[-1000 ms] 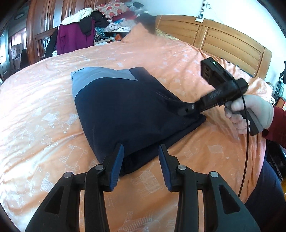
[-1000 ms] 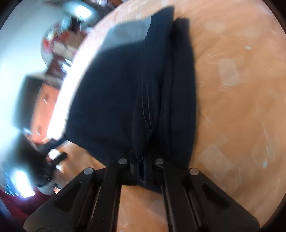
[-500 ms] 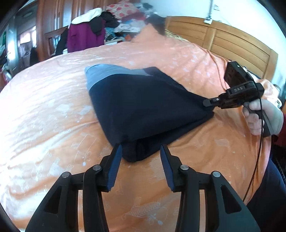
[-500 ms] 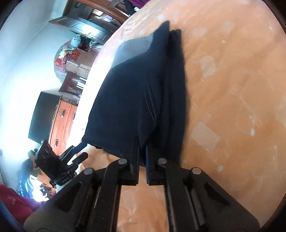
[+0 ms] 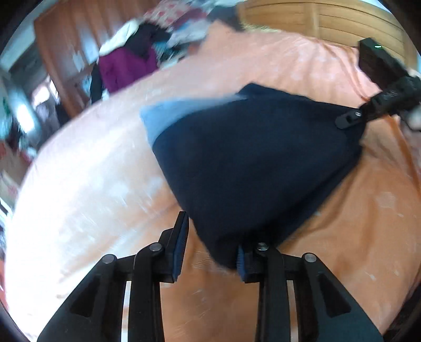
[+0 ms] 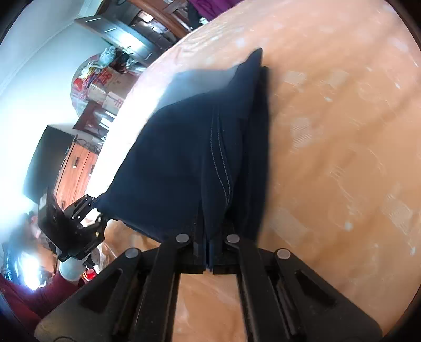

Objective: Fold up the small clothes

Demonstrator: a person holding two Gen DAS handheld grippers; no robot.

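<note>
Item: dark navy garment (image 5: 252,163), with a pale grey-blue band (image 5: 168,115) at its far end. Location: on the orange bedspread (image 5: 86,184), roughly mid-bed, with the wooden headboard (image 5: 329,23) beyond it and the near corners raised off the cover.

Condition: already doubled. The right wrist view shows several stacked layers and a stitched seam (image 6: 219,157) running lengthwise toward the tongs. The fabric hangs as a taut sheet between two raised corners, while the banded end rests on the bedspread.

Right gripper (image 6: 209,252): clenched on the garment's near corner, layers pinched between the closed fingers.

Left gripper (image 5: 210,247): jaws stand apart in its own view, with the garment's lower corner lying against the right-hand pad (image 5: 240,259) and the other pad clear of the cloth. From the right wrist view it sits at the opposite near corner, but that view is too small to tell whether any grip is made. Recorded as released.

Progress, as judged: at least one fold is complete, and a further fold toward the banded end looks likely. Outstanding: secure the left corner, carry both corners over, lay them flat, smooth.

Other contents: heaped clothes (image 5: 126,63) beside the headboard end, blurred.
</note>
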